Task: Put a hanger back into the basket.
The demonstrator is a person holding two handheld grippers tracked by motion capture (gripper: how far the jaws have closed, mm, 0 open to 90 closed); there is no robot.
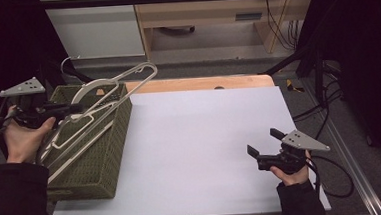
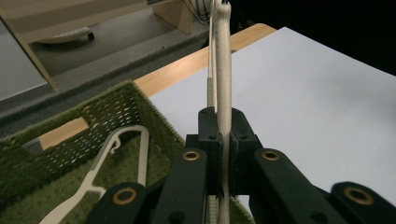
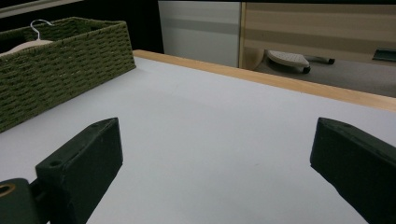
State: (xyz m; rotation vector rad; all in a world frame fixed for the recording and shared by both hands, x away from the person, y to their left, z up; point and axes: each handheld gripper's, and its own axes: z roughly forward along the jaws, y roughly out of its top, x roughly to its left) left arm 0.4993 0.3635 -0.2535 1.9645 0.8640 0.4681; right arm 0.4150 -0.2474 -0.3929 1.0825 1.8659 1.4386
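- Your left gripper is clamped on a cream hanger; in the left gripper view the jaws sit tight on either side of its thin bar, with nothing else between them.
- That hanger is lifted and tilted. Its far end sticks out above the rim of the green woven basket, toward the middle of the surface, while the end nearer your hand hangs over the basket's inside.
- More hangers lie in the basket. One cream one rests on the basket floor just below your jaws, and another hook peeks above the rim in the right gripper view.
- Your right gripper waits well apart near the right edge of the surface, jaws spread wide and holding nothing.
- The step in hand reads as taking hangers out of the basket one by one; this one looks gripped and partly raised, not yet free of the rim.
- The next move probably calls for lifting the hanger clear of the basket's wall before you swing it sideways, so the lower arm doesn't catch on the weave or drag a neighbouring hanger along.
- Watch the grip: you hold a narrow bar away from its middle, so the hanger may pivot in the jaws as you carry it.
- Set it flat on the bare white part of the surface, or bring the right gripper in to steady the free end.
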